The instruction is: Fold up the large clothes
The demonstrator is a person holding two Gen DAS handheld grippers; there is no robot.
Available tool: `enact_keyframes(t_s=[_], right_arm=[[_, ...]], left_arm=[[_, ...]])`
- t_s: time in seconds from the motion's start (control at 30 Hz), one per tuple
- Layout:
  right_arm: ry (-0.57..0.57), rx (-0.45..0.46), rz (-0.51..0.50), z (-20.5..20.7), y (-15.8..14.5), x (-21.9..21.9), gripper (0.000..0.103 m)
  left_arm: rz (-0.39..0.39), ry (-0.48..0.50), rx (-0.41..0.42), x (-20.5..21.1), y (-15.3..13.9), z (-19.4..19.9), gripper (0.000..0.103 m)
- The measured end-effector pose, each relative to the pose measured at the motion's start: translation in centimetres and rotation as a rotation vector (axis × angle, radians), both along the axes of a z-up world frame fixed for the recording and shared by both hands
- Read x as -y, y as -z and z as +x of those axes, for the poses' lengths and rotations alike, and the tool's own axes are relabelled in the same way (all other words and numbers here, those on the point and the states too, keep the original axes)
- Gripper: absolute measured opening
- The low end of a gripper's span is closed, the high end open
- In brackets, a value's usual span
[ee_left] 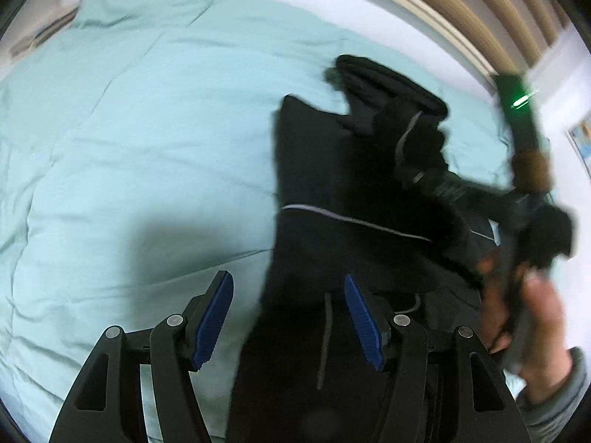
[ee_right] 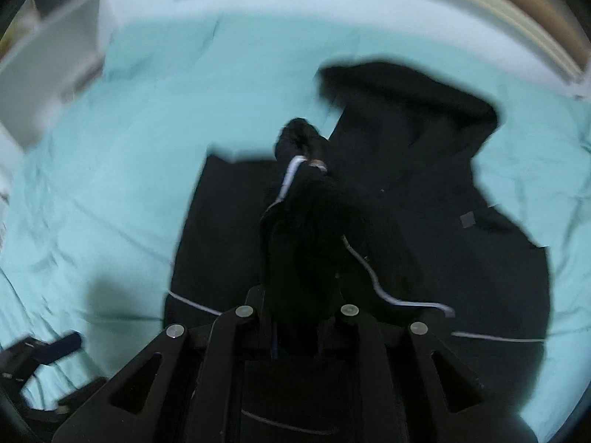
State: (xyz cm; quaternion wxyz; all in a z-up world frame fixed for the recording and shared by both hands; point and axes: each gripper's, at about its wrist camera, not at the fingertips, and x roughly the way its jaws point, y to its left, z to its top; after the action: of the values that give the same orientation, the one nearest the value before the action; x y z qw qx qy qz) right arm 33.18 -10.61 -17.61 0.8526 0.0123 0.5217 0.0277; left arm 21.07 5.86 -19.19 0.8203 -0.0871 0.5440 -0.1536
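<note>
Garment: black hooded jacket (ee_right: 424,184) spread on pale green duvet (ee_left: 129,129) for folding.
Right gripper (ee_right: 295,332): jaws clamp a sleeve (ee_right: 306,229), carrying it over the jacket.
Left gripper (ee_left: 288,317): jaws spread, empty, above the jacket's edge.

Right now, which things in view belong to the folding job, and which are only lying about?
For the job:
- black garment with pale piping
- right gripper, closed on a fold of it
- left gripper, open over its edge

Only around:
- light blue bedcover underneath
- wooden slatted headboard
- white shelf
</note>
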Motion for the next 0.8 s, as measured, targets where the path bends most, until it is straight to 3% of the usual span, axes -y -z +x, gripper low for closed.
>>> enact_keyframes(t_s=[0.13,0.23,0.27,0.4,0.47,0.5,0.63,0.7,0.8], right_arm=[[-0.079,-0.078,-0.09,0.9,5.5,-2.6,0.036],[-0.151,-0.06,-0.153,0.6,5.9,-3.7,0.042],[-0.169,-0.063,-0.143,0.5,5.8,-3.7,0.048],[-0.222,-0.075,0.053,-1.8,2.9,-0.6,0.055],[-0.228,-0.053,0.15,-3.9,1.1,1.7,0.067],[-0.22,-0.035,0.186,-5.2,0.2,3.1,0.074],[-0.101,0.011,0.201,-8.6,-0.9,9.1,0.076],[0.013,-0.006,0.181,-9.7,0.0,12.8,0.076],[0.158,-0.045,0.23,-10.7,1.5,17.6,0.076]], left_arm=[[0.036,-0.035,-0.031,-0.6,1.7,0.9,0.065],[0.029,-0.066,-0.052,-0.8,2.6,2.0,0.065],[0.028,-0.072,-0.057,-0.8,2.8,2.3,0.065],[0.019,-0.062,-0.041,-0.1,2.5,3.7,0.065],[0.014,-0.043,-0.025,0.8,2.1,4.4,0.065],[0.007,-0.031,-0.02,1.2,2.0,4.7,0.065],[-0.028,0.023,-0.009,3.4,1.7,5.9,0.065],[-0.078,0.065,0.001,5.1,1.6,6.8,0.065],[-0.136,0.111,-0.023,7.3,2.3,8.3,0.065]])
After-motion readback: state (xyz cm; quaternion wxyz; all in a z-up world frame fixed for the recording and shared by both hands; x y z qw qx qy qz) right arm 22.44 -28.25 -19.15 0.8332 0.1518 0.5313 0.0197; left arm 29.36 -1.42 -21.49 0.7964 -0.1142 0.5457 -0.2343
